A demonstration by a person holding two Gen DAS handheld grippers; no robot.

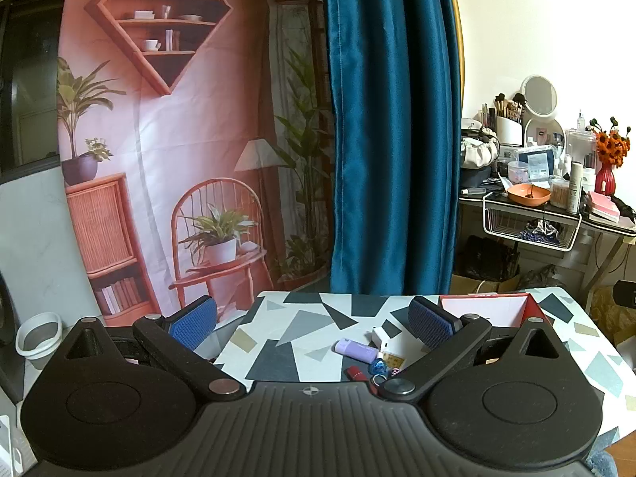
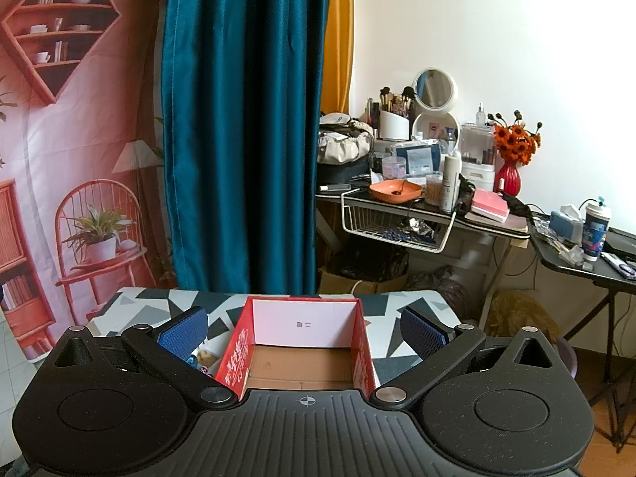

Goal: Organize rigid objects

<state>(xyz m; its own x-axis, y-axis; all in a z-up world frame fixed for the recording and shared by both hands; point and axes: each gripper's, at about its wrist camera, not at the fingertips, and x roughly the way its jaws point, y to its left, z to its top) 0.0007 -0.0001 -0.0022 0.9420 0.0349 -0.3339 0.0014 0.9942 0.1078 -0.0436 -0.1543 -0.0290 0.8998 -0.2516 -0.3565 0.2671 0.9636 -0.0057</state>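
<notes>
Left wrist view: left gripper [image 1: 314,320] wide open, holding nothing, hovering over the near edge of the patterned table [image 1: 302,314]. Small items cluster just ahead, right of centre: one lilac tube [image 1: 355,349], one white block [image 1: 383,337] touching it on the far side, one red stick [image 1: 356,374], one blue charm [image 1: 379,366], one small yellow card [image 1: 392,359]. That's 5 I can separate; a ring or two at the near edge are too small to call. Red box [image 1: 534,306] sits far right of the pile, open side up.

Step in hand looks like the first pick. I'd take the lilac tube: top of the pile, easy to span. Square the pads across its short axis, come down clear of the white block, close gently so it doesn't roll

Right wrist view: right gripper [image 2: 304,328] also wide open and empty, centred on the one red box [image 2: 238,351], which shows bare cardboard floor, nothing inside. A few items peek out left of the box behind the left finger, count unclear. Keep this gripper clear of the box mouth, or brace the wall while the other drops
</notes>
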